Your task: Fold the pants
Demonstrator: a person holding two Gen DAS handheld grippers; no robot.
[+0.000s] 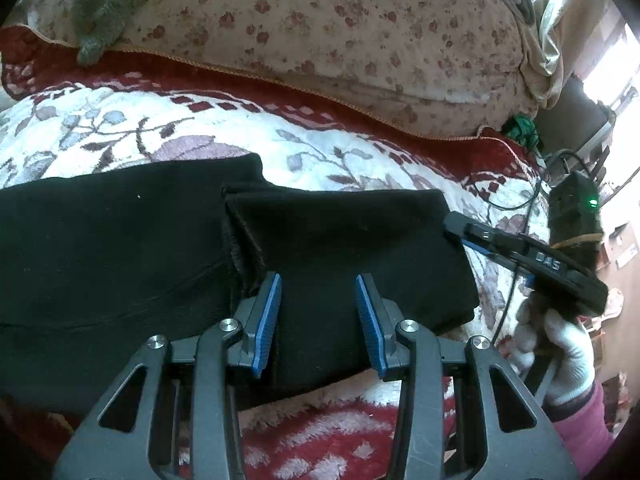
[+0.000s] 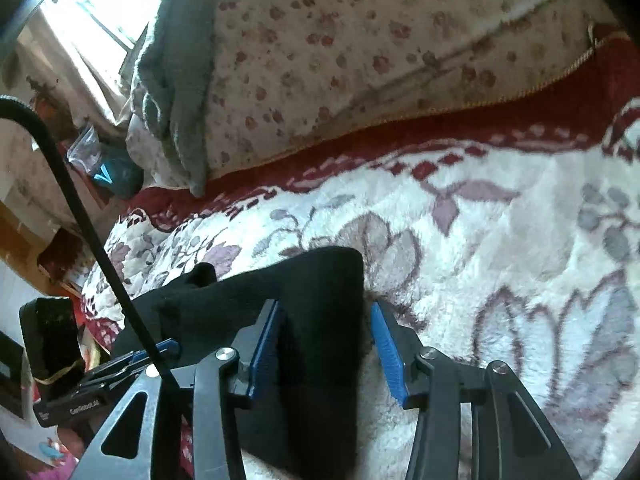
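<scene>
Black pants (image 1: 120, 248) lie partly folded on a white and red floral blanket (image 1: 312, 148). A folded layer sits on top at the right end. My left gripper (image 1: 319, 286) is open over that folded layer near its front edge. The right gripper (image 1: 460, 226) shows at the far right in the left wrist view, at the pants' right edge. In the right wrist view the right gripper (image 2: 326, 312) is open, its jaws astride the end of the pants (image 2: 316, 292). The left gripper (image 2: 160, 350) shows at lower left there.
A cream flowered quilt (image 1: 340, 36) lies along the back of the bed, with a grey-green cloth (image 1: 104, 4) on it. A black cable (image 2: 80, 216) crosses the left of the right wrist view. A device with a green light (image 1: 576, 208) stands at the right.
</scene>
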